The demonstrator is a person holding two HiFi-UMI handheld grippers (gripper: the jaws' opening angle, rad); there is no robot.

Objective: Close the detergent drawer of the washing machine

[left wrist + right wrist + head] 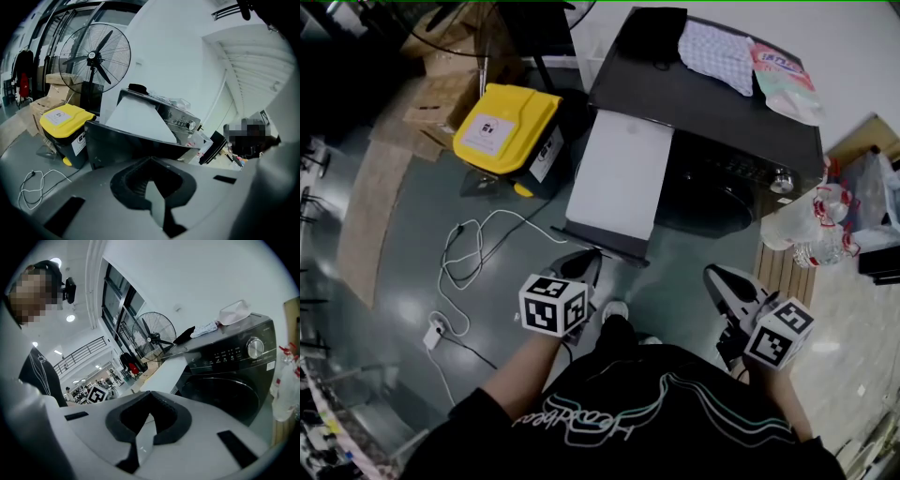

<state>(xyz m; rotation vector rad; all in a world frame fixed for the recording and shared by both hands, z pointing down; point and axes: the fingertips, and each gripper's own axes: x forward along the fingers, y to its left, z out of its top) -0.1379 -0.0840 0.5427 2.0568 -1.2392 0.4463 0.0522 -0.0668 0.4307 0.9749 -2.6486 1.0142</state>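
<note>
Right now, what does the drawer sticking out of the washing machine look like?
The drawer is pulled far out of the dark washing machine, left of its round door. Its top looks flat, white and bare; its front panel is dark and wide. The left gripper sits close before that panel, jaws together, gripping nothing.

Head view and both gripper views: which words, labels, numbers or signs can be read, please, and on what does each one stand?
Nothing can be quoted with certainty.
Black shirt: pale script lettering, upside down, too unclear to read.
Yellow bin: white labels, print too small.
Pink packet on the washing machine: print blurred.
Control panel: markings too small.
</note>
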